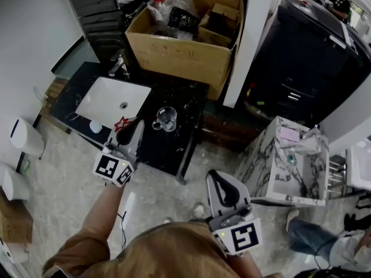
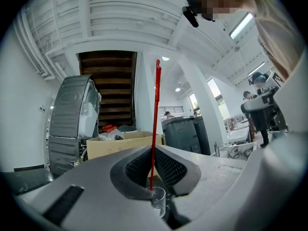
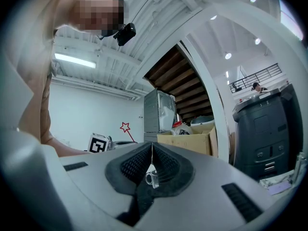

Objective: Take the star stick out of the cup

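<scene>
The star stick (image 2: 155, 129) is gripped low on its thin red shaft by the left tongs (image 1: 137, 126), which are clenched on it so that it cannot slip. Its star is carried above the middle of the table (image 1: 174, 149), beside the sink (image 1: 110, 100). The cup (image 1: 165, 119) stands apart from it, toward the table's right edge, with no stick in it, so the removal is judged done. The right tongs (image 1: 215, 178) are held closed and empty beyond the table's near edge, out of the way.
</scene>
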A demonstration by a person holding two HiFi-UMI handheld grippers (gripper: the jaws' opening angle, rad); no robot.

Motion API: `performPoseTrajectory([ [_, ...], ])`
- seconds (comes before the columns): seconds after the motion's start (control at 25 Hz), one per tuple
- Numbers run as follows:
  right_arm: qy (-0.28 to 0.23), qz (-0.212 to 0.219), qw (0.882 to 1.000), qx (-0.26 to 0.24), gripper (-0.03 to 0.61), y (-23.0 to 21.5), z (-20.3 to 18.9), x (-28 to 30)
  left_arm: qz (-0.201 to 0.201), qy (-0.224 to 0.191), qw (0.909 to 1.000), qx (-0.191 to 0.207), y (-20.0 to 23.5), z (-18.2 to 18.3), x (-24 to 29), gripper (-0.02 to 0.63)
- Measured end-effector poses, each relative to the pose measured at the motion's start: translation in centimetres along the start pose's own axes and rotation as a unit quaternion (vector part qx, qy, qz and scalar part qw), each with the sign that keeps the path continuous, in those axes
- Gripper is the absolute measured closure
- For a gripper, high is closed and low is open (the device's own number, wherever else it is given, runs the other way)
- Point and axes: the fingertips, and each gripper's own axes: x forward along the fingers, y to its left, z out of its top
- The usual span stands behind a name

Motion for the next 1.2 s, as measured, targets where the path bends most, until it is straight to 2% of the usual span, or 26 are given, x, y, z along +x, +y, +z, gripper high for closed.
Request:
performPoseTrajectory([
  [0.68,0.005,0.03,1.0,0.007,0.575,2.4,-0.4,0.8,0.018,-0.004,0.9998,-0.003,0.6,1.3,-4.0,0.6],
  [1.2,0.004,0.028,1.0,0.002,0.575,3.1,0.0,0.8,0.026,-0.017,0.9994,-0.013,1.1,2.5,-7.0,0.6],
])
